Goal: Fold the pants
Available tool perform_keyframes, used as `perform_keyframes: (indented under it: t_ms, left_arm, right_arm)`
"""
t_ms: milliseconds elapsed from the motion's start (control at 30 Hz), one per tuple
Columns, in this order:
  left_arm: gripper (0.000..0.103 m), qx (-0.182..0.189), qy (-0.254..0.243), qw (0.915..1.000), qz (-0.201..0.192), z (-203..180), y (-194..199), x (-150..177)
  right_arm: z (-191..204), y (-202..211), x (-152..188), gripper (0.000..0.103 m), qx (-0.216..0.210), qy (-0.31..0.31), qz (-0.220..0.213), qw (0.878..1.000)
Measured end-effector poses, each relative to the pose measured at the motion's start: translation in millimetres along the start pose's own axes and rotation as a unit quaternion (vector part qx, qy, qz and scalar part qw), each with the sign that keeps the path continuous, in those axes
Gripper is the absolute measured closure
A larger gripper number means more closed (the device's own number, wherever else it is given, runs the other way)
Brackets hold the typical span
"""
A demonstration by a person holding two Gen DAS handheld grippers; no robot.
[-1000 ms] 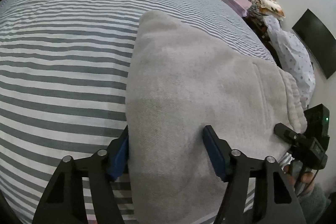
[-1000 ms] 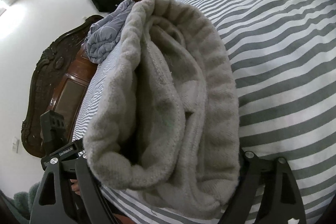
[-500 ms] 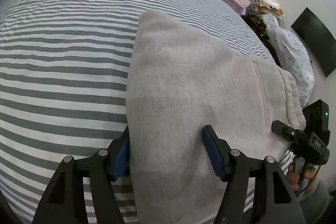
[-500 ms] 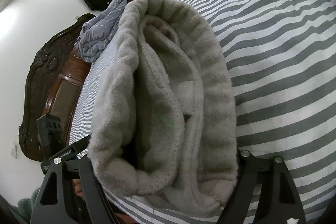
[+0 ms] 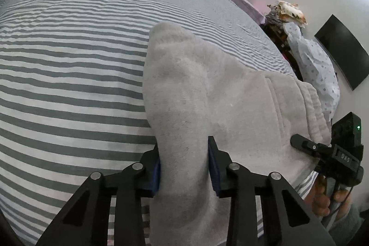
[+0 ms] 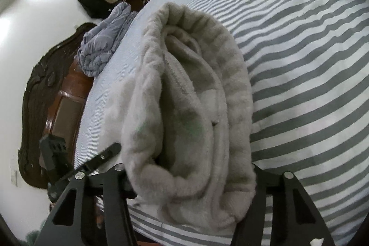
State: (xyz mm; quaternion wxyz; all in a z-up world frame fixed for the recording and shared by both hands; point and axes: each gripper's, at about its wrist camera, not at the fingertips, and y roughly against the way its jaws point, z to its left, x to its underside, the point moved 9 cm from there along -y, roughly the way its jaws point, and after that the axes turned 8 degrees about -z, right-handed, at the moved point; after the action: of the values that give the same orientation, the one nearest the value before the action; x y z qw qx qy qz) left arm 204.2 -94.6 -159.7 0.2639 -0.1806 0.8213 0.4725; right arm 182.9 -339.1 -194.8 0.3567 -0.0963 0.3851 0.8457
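Both claws are closing, the left claw pinching one edge of the pants and the right claw the bunched waistband, apparently to lift it off the bed for folding.

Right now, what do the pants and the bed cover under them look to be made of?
Pants: likely plush fleece or terry knit, light grey, matte; fuzzy nap, thick soft folds, ribbed waistband.
Bed cover: probably thin woven cotton, grey and white stripes, matte; fine puckered ripples suggest a seersucker-like finish.

Bare striped bed beyond pants.
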Motion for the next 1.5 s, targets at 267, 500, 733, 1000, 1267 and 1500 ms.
perform_keyframes:
  t_ms: [267,500,733,1000,1267,1500]
  left_arm:
    - [0.071,0.012,-0.006,0.9996,-0.023,-11.7,14.9,-19.5]
    - [0.071,0.012,-0.004,0.9979,-0.063,-0.7,41.1,-56.6]
    - [0.072,-0.02,0.002,0.9941,-0.107,36.5,64.2,-103.9]
    - [0.072,-0.073,0.017,0.9892,-0.126,116.9,66.1,-150.2]
    - [0.071,-0.104,0.018,0.9896,-0.098,178.1,29.4,-159.9]
    - [0.052,-0.123,0.007,0.9901,-0.068,208.8,8.0,-127.3]
  right_arm:
    - [36.4,11.2,-12.6,0.056,-0.007,0.003,-0.013,1.0]
    - [85.3,3.2,-23.4,0.057,-0.027,0.037,-0.006,0.999]
    - [148.5,-42.5,-44.9,0.058,-0.064,0.069,0.004,0.996]
    - [201.2,-121.0,-57.2,0.058,-0.092,0.087,0.024,0.992]
    - [194.9,-193.1,-50.0,0.057,-0.072,0.08,0.041,0.993]
    - [145.0,-210.5,-17.6,0.037,0.006,0.121,0.05,0.991]
